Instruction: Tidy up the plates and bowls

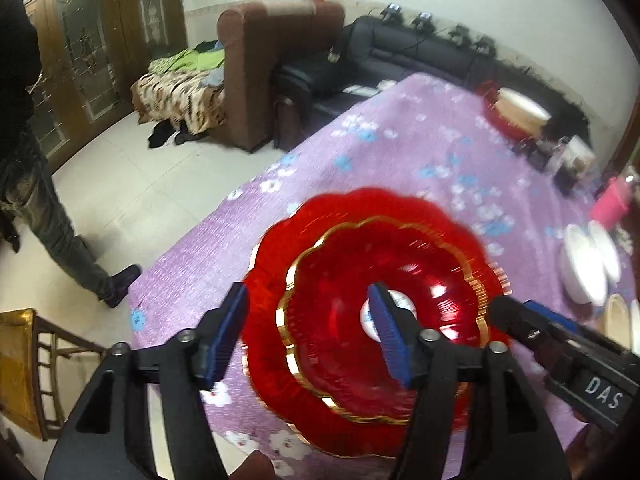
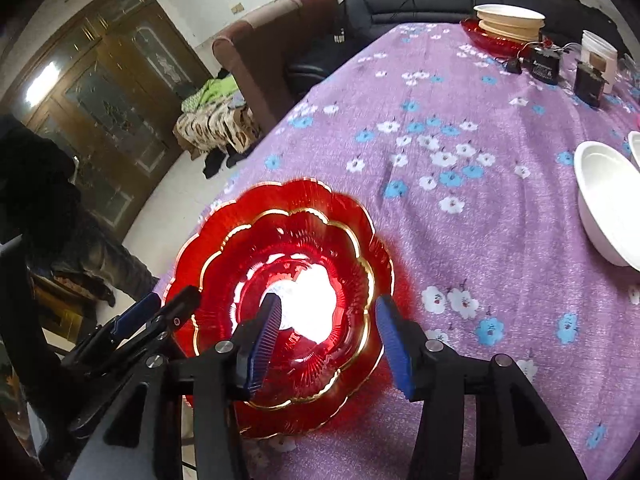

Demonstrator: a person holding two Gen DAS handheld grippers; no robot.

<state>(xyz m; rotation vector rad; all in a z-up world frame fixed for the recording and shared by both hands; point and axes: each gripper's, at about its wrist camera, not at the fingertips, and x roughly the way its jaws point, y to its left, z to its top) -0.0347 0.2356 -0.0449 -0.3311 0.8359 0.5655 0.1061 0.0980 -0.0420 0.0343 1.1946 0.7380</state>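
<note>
Two red scalloped plates w/ gold trim sit stacked near the corner of the surface: the smaller red plate [image 1: 384,320] nests inside the larger red plate [image 1: 280,264], both flat on the purple floral cloth [image 1: 400,152].

Left gripper [image 1: 310,338]: jaws released, blue pads apart, one pad outside the plates' left rim, the other over the centre of the smaller plate; neither pad presses on the rim as far as the view shows. Right gripper [image 2: 332,344]: jaws also released, straddling the right rim of the smaller plate, not pinching it.

Writing: white letters "DAS" on the black body of the right gripper, seen at the right edge of the left wrist view. A round white sticker [image 1: 374,316] lies at the centre of the smaller plate, print too blurred to read. From the right wrist view that spot is glare-washed.

Elsewhere on the surface: white bowl [image 2: 608,208] at the right edge, a 2nd white rim just past it. At the far end, a cream bowl stack [image 2: 510,20] sits on another red plate [image 2: 488,40]. Near that, black boxes [image 2: 544,66] w/ small white lettering, illegible, plus cables.

Beyond the surface: brown armchair [image 1: 256,68], black sofa [image 2: 400,0] w/ gadgets on its back, wooden door [image 2: 104,92]. A person's leg [image 1: 52,236] stands on the tile floor at left.
</note>
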